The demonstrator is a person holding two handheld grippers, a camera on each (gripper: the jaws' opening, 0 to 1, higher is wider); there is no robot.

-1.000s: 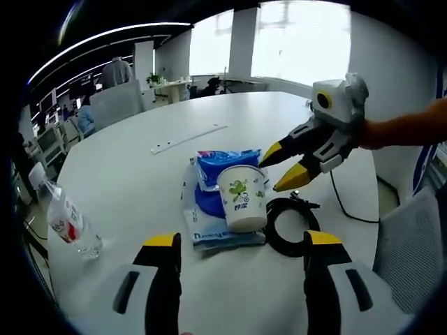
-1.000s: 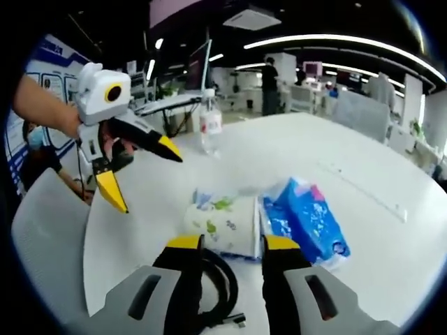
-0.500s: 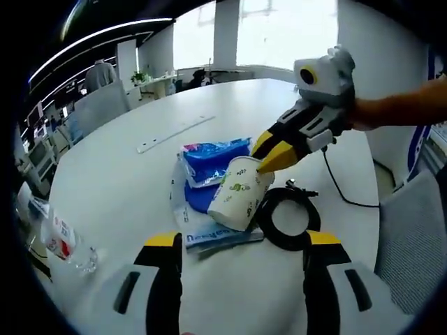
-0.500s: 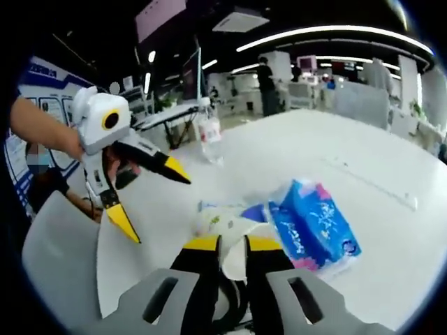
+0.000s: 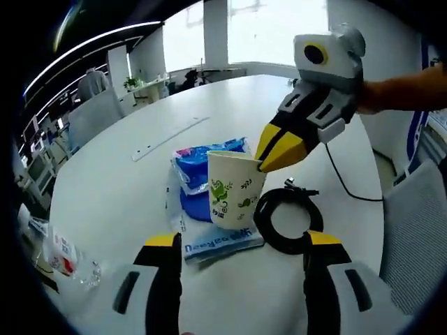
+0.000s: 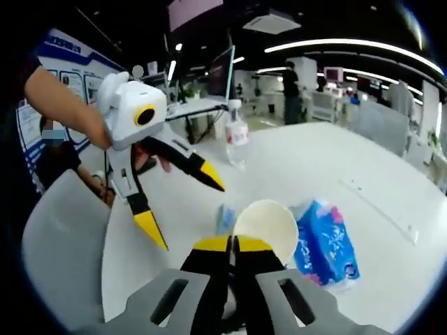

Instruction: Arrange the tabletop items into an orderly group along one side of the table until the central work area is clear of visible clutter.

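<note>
Left gripper view: your right gripper (image 5: 274, 155) pinches the paper cup (image 5: 233, 190) rim only — squeeze harder & it'll crumple; left gripper (image 6: 183, 209) spread.

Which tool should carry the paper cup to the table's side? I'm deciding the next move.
The right tool: its jaws are already shut on the rim of the paper cup, which stands upright by the blue tissue pack. The left tool is open and holds nothing.

place: open-plan office | cues: rows of desks (image 5: 42, 150), monitor (image 6: 222, 73), ceiling light strips (image 6: 335, 47), large windows (image 5: 272, 31)
</note>
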